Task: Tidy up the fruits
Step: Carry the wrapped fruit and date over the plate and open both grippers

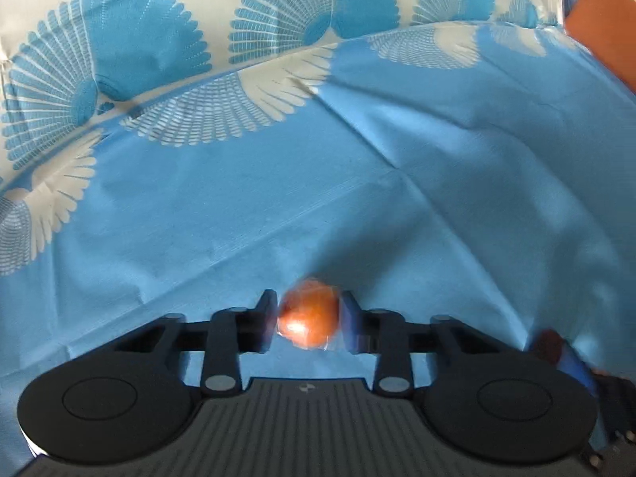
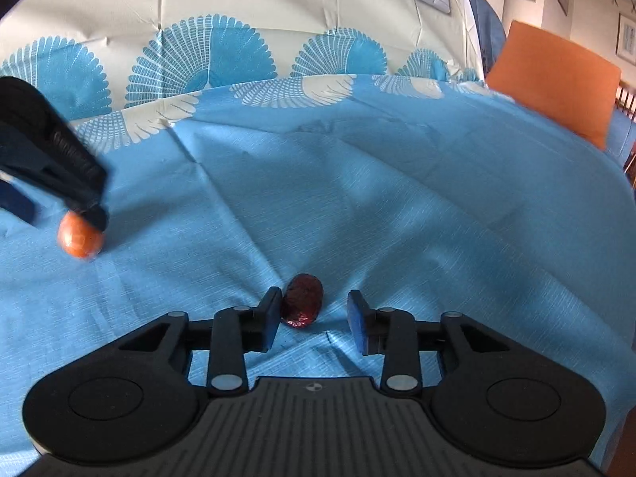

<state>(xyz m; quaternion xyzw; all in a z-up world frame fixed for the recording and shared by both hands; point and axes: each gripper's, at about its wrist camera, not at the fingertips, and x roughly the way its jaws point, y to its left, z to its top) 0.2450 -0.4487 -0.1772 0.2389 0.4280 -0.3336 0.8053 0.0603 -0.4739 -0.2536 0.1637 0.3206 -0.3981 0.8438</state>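
Observation:
A small orange fruit (image 1: 308, 318), a little blurred, sits between the pads of my left gripper (image 1: 308, 304), which press on both its sides just above the blue cloth. The right wrist view shows that same orange fruit (image 2: 81, 238) at the far left under the dark fingers of the left gripper (image 2: 85, 216). A dark red date (image 2: 302, 302) lies on the cloth between the fingers of my right gripper (image 2: 314, 308). It rests against the left pad, with a clear gap to the right pad, so the jaws stand apart.
A blue tablecloth (image 2: 397, 198) with white fan patterns covers the table and is creased in places. Its far edge curves across the top, with a second patterned cloth (image 2: 206, 59) behind. An orange chair back (image 2: 556, 79) stands at the far right.

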